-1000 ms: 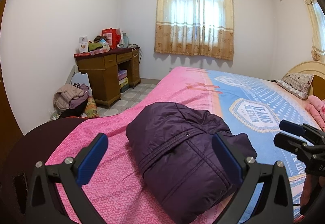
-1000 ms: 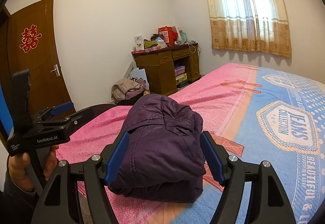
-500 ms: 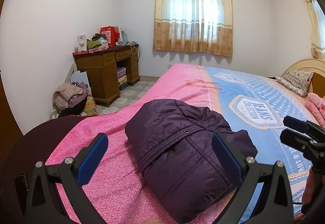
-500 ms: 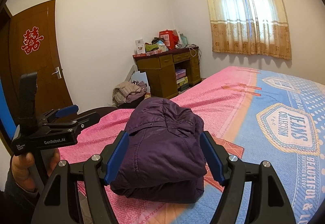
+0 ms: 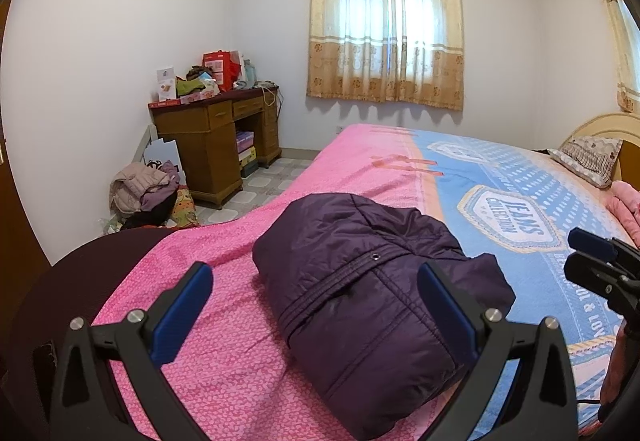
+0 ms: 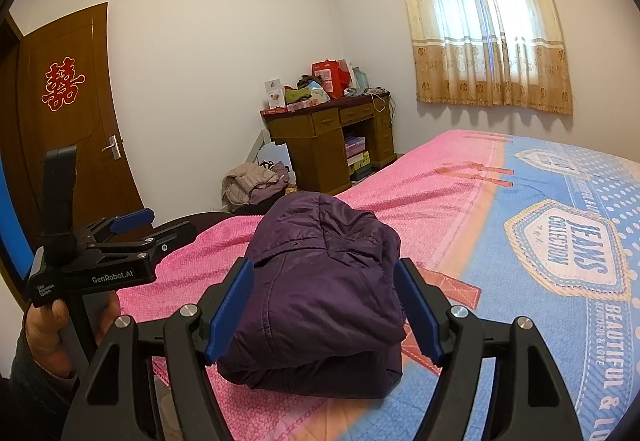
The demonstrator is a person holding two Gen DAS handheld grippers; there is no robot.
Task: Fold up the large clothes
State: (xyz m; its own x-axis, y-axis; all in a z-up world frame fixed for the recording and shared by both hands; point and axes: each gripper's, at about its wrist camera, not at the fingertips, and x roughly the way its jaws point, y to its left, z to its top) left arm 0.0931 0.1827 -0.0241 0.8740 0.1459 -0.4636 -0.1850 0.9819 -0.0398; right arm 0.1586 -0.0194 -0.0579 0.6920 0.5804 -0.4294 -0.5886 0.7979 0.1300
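Note:
A dark purple padded jacket [image 5: 372, 301] lies folded into a thick bundle on the pink part of the bed, near its front edge. My left gripper [image 5: 314, 273] hovers just short of it, open, its blue pads wide apart and touching nothing. In the right wrist view the same jacket [image 6: 320, 281] sits beyond my right gripper [image 6: 324, 265], which is also open and empty. The left gripper [image 6: 160, 225] shows there at the left, held by a hand [image 6: 40, 325]. The right gripper [image 5: 576, 253] pokes in at the left wrist view's right edge.
The bedspread [image 5: 500, 193] is pink on the left and blue on the right. A pillow [image 5: 592, 157] lies at the headboard. A wooden desk [image 5: 216, 137] with clutter stands by the wall, a pile of clothes [image 5: 140, 189] on the floor beside it. A brown door [image 6: 68, 121] is at left.

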